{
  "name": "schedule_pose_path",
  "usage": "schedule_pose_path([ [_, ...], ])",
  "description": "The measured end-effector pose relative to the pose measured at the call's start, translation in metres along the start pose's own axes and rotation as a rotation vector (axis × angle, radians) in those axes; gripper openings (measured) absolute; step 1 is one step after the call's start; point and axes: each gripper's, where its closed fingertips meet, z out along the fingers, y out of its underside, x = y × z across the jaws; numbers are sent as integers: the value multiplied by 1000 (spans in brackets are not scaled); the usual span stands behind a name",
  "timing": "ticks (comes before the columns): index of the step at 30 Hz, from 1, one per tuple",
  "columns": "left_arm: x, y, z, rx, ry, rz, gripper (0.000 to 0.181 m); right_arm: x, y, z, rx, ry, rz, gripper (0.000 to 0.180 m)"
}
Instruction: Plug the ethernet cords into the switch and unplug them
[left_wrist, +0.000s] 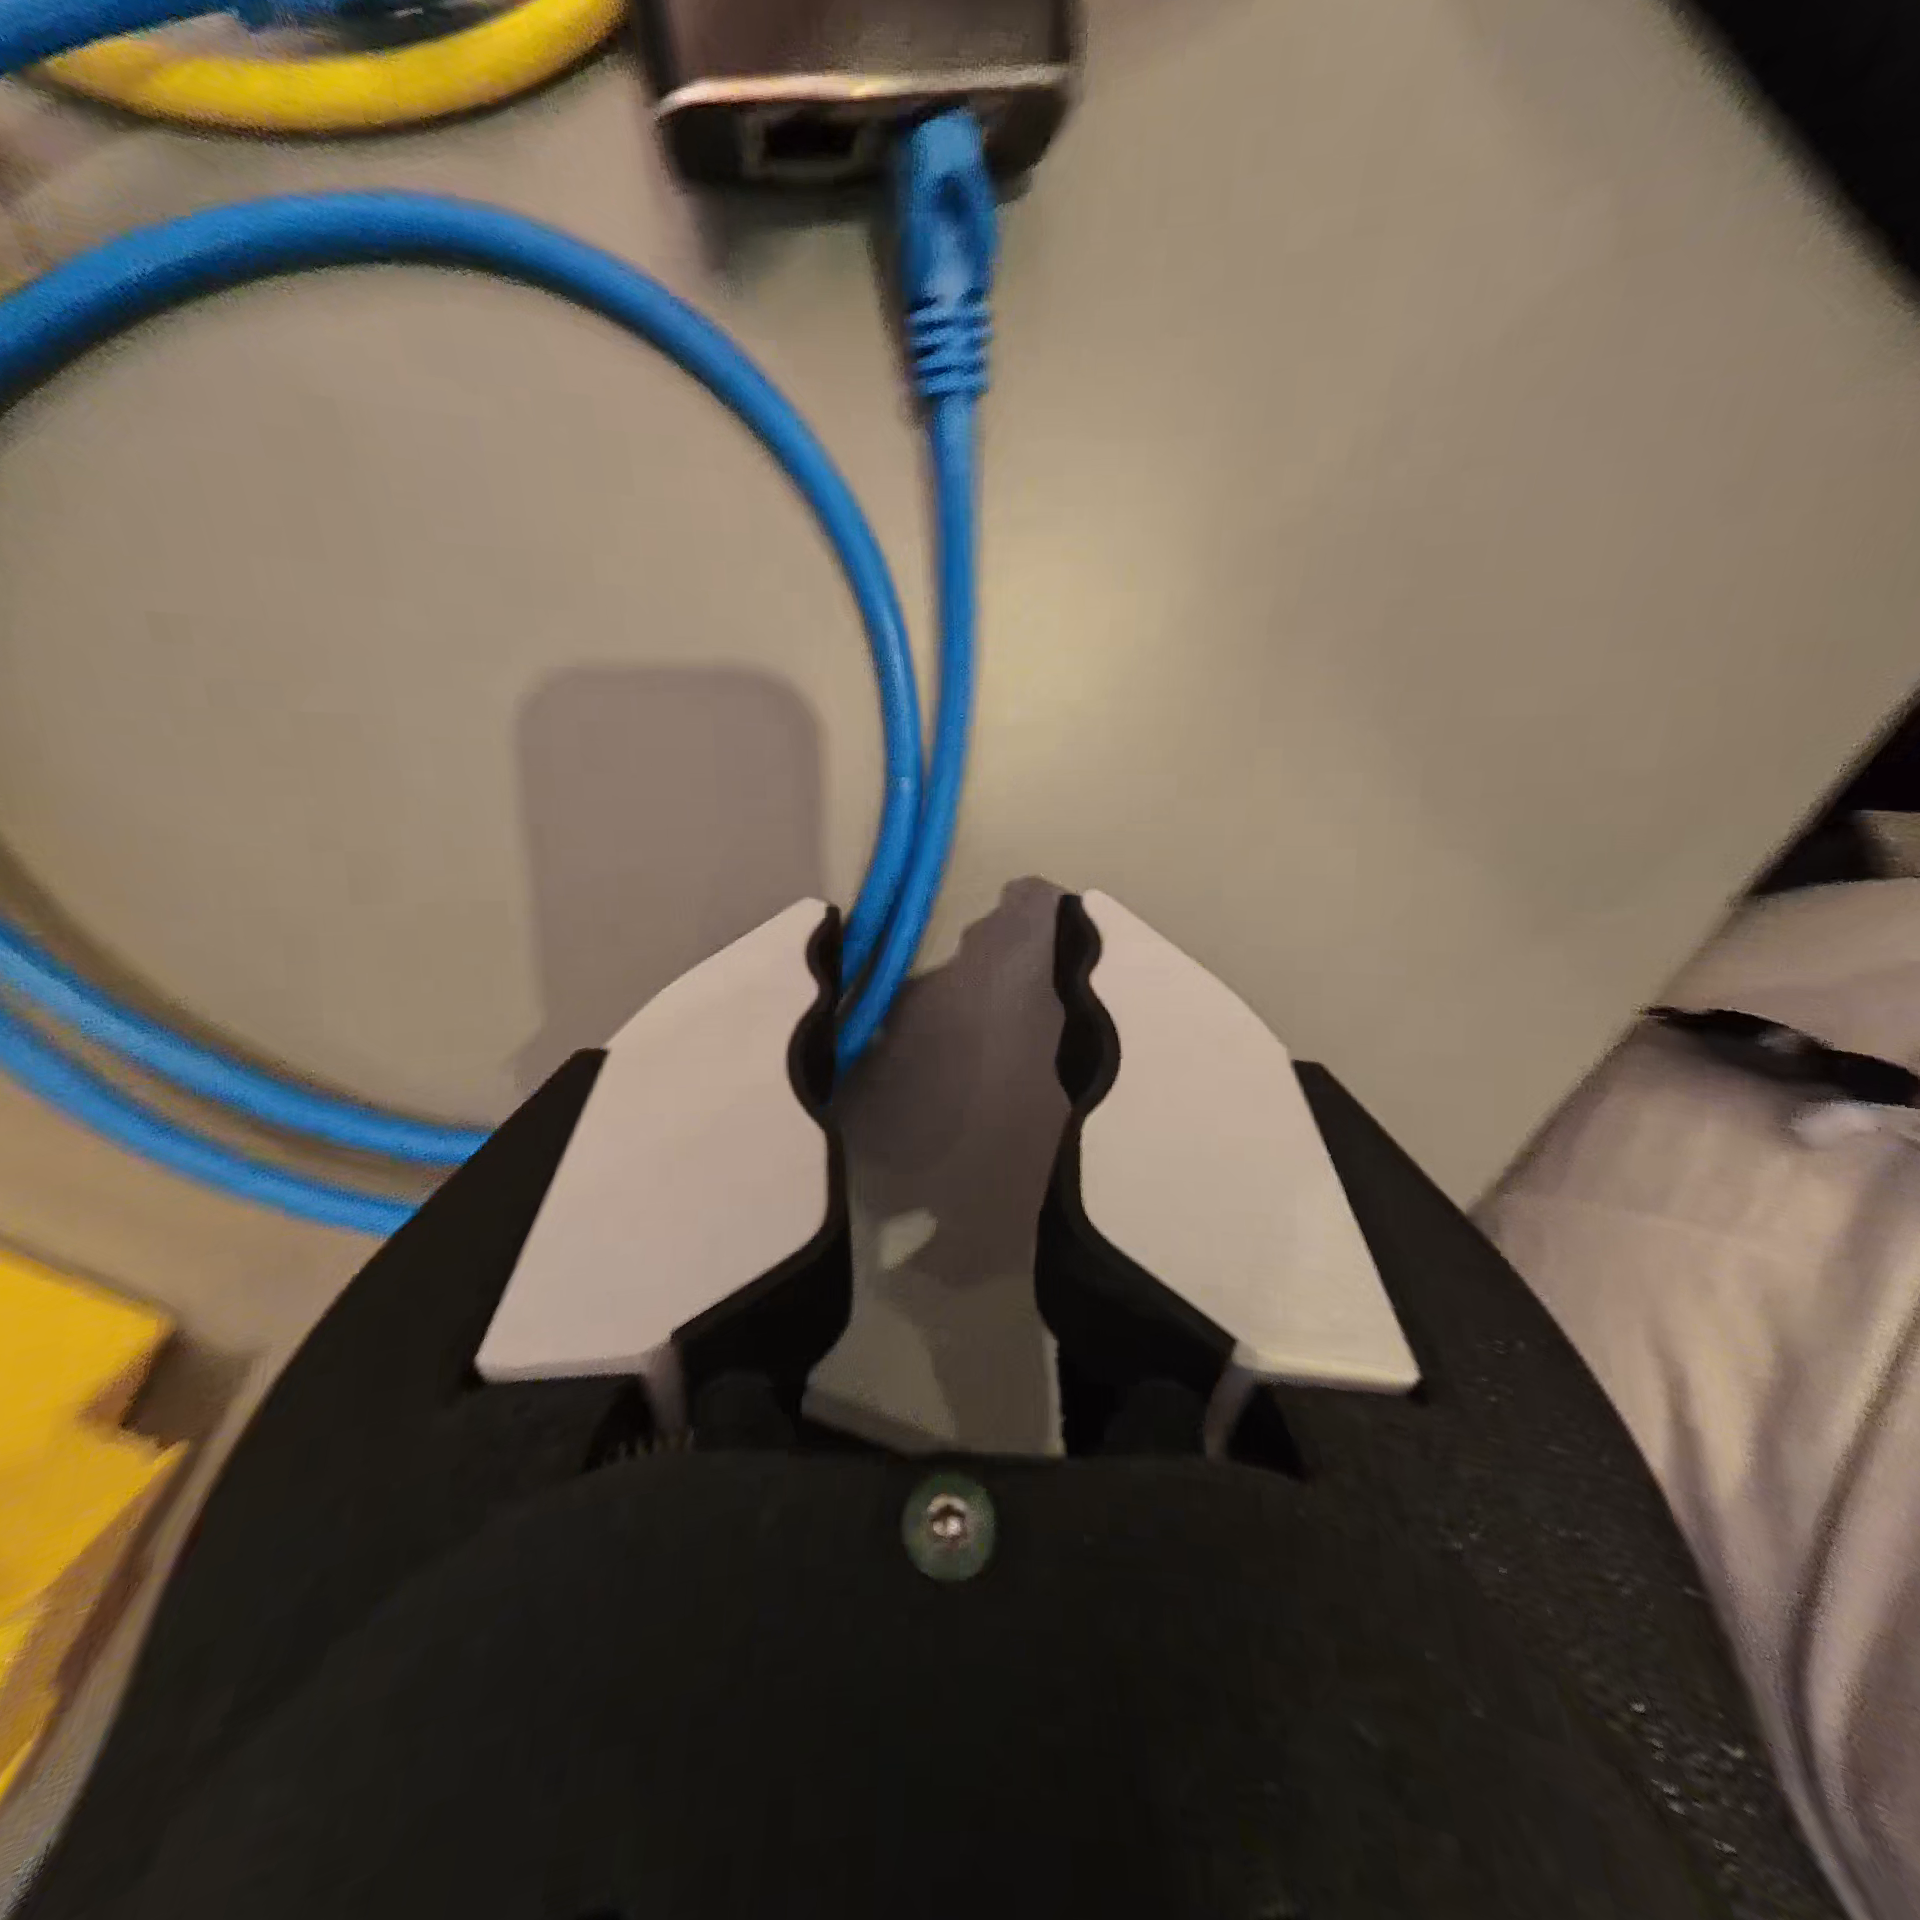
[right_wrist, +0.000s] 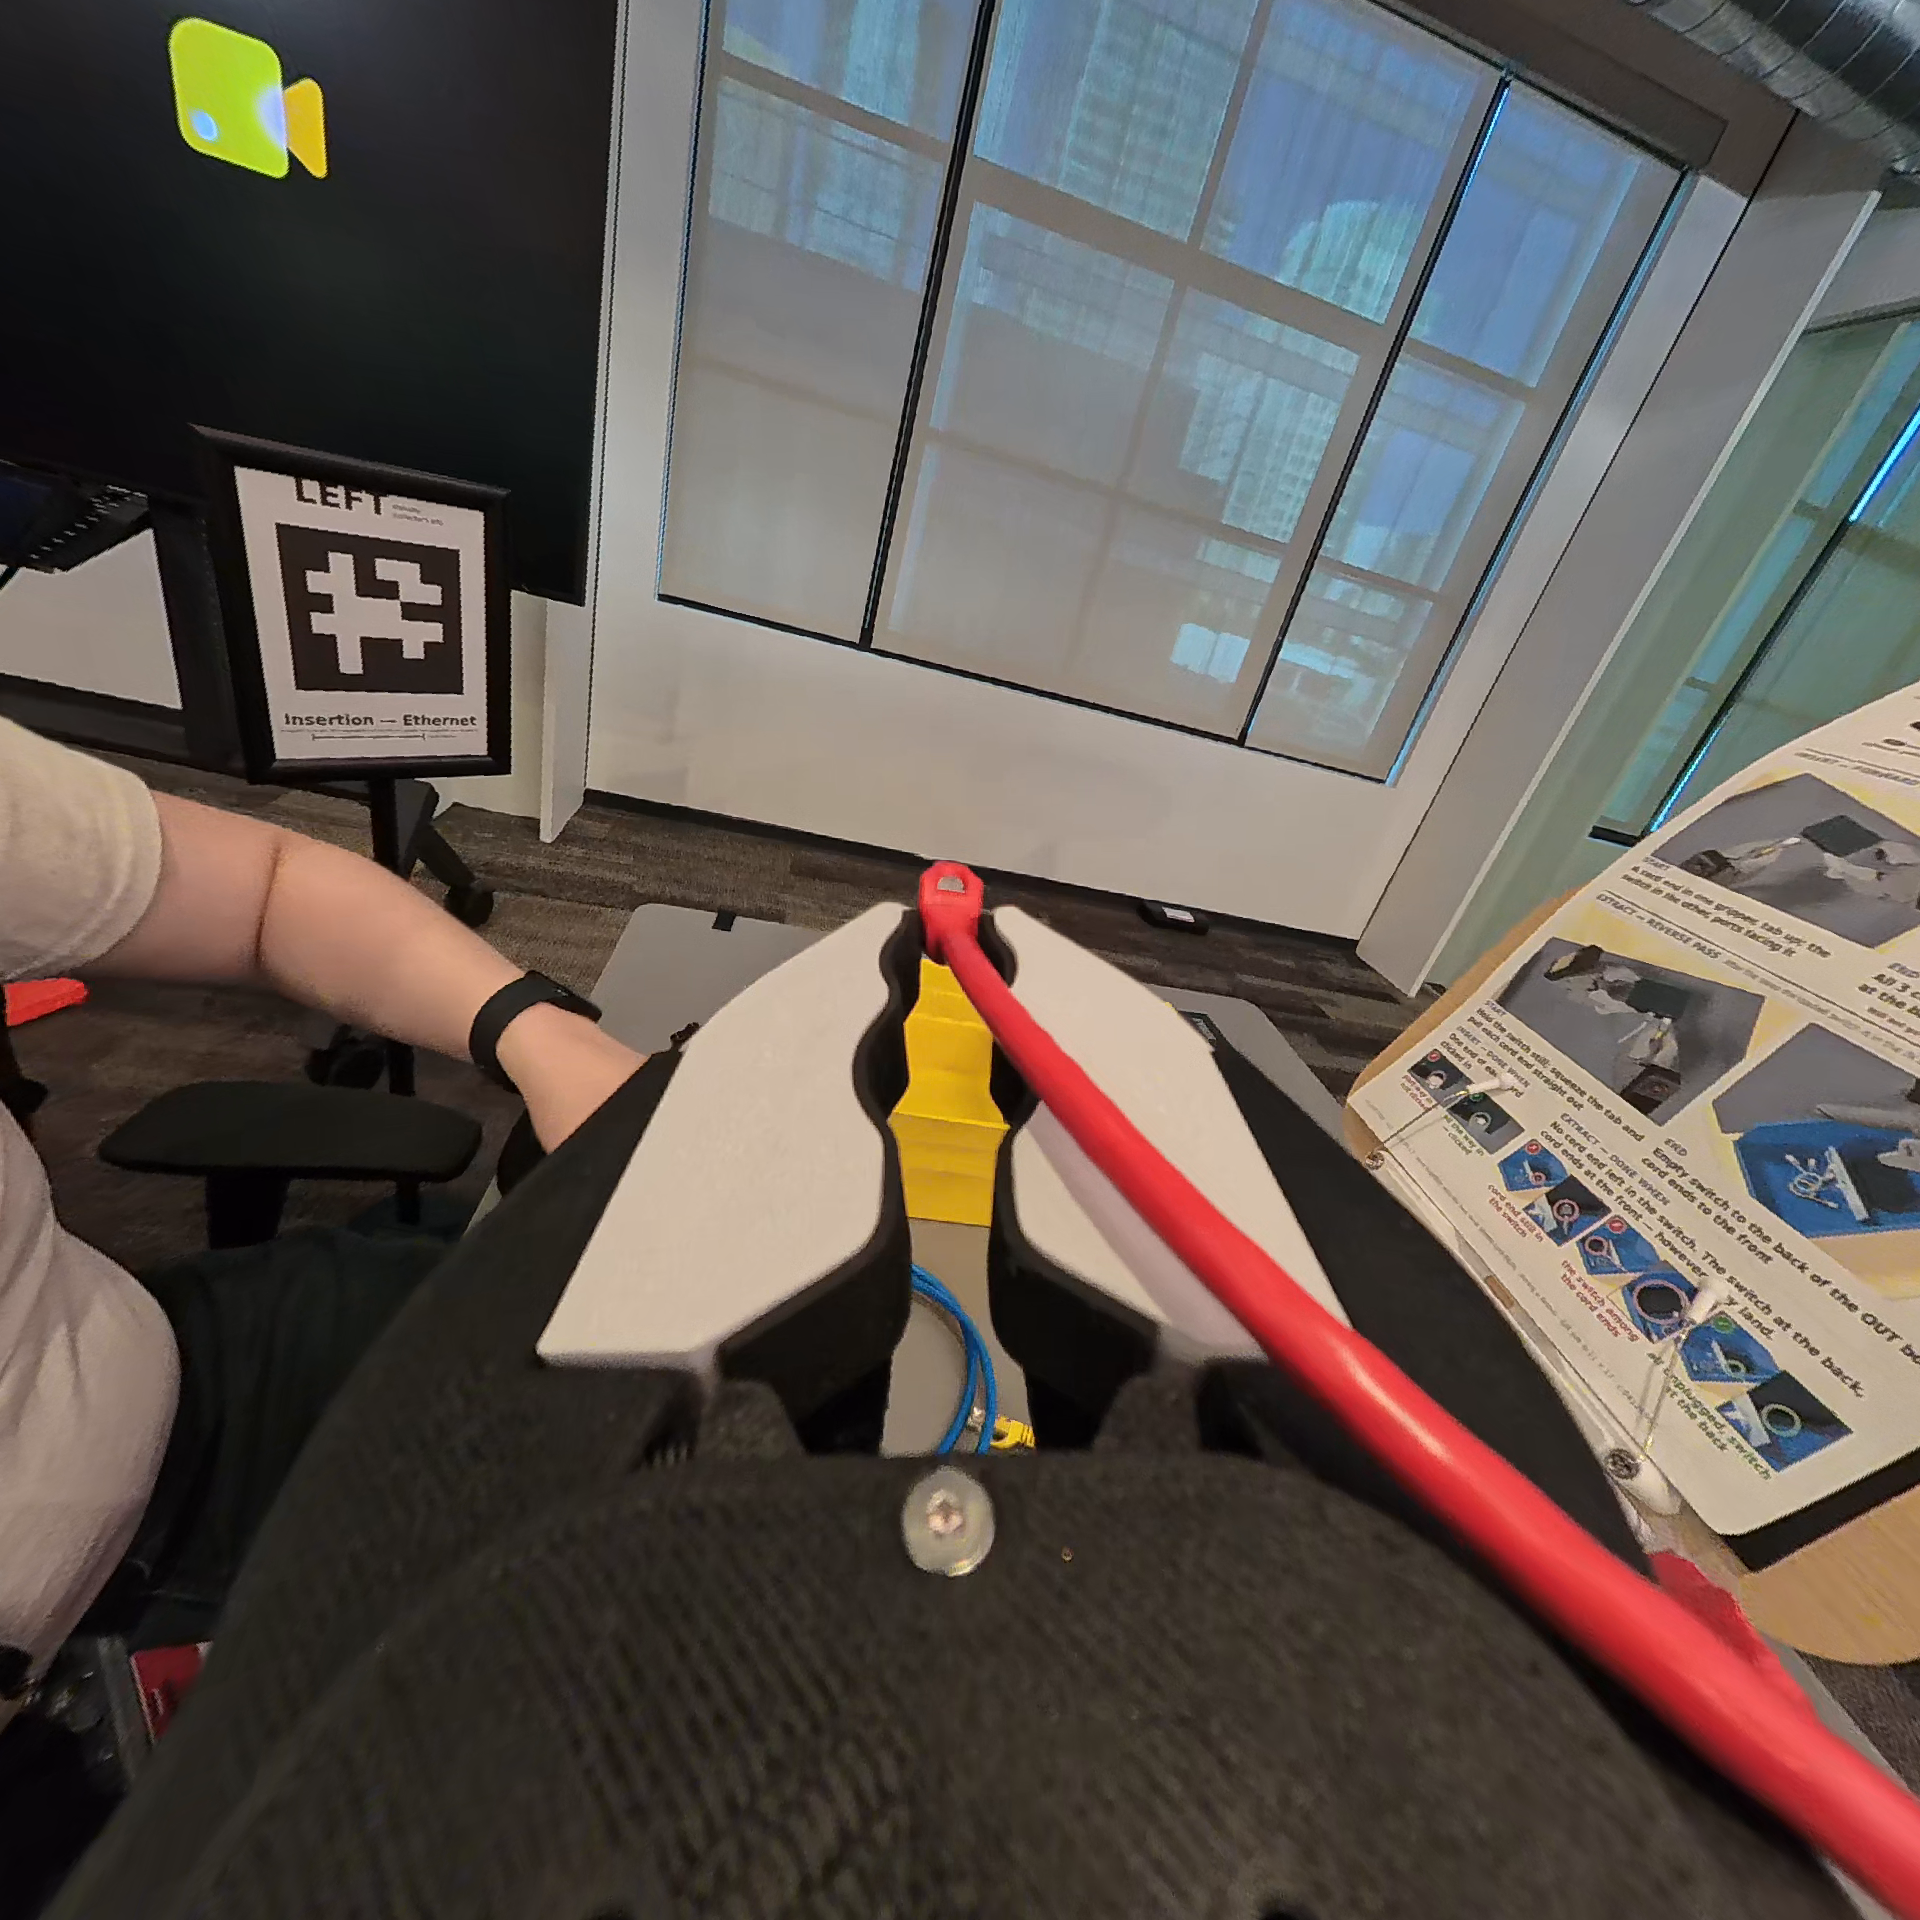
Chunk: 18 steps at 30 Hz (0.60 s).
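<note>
In the left wrist view a blue ethernet cord (left_wrist: 540, 260) has its plug (left_wrist: 943, 239) in the right port of the grey switch (left_wrist: 862, 62) at the top. The port (left_wrist: 808, 145) beside it is empty. My left gripper (left_wrist: 945, 914) is open low over the grey table (left_wrist: 1351, 520); the blue cord's loop runs along its left finger's inner pad. My right gripper (right_wrist: 948, 914) is shut on the plug end of a red ethernet cord (right_wrist: 1351, 1351), held up in the air. The red cord trails back over the right finger.
A yellow cord (left_wrist: 312, 88) lies left of the switch. A yellow block (left_wrist: 62, 1455) sits at the lower left and shows between my right fingers (right_wrist: 945, 1122). A person's arm (right_wrist: 364, 925), a sign on a stand (right_wrist: 369, 613) and an instruction sheet (right_wrist: 1662, 1143) surround the table. Spacing between my two grippers at the tips: around 40 cm.
</note>
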Motion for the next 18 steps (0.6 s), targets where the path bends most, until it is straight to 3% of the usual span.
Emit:
schedule_pose_path([
  [3,25,-12,1,34,105,77,39,-1,1,3,-10,-1,-6,11],
  [5,15,-34,-7,131,57,148,40,-2,1,4,-11,3,-16,11],
  [7,0,-63,-17,235,10,236,53,-3,-1,2,-9,8,-28,11],
  [10,-13,-100,-21,279,-3,458,56,-5,-5,-3,1,11,-41,11],
  [14,-12,-127,-6,183,-6,822,57,-8,-9,-9,12,11,-52,11],
  [18,-16,-132,12,18,12,1045,56,-6,-10,-15,24,20,-53,11],
])
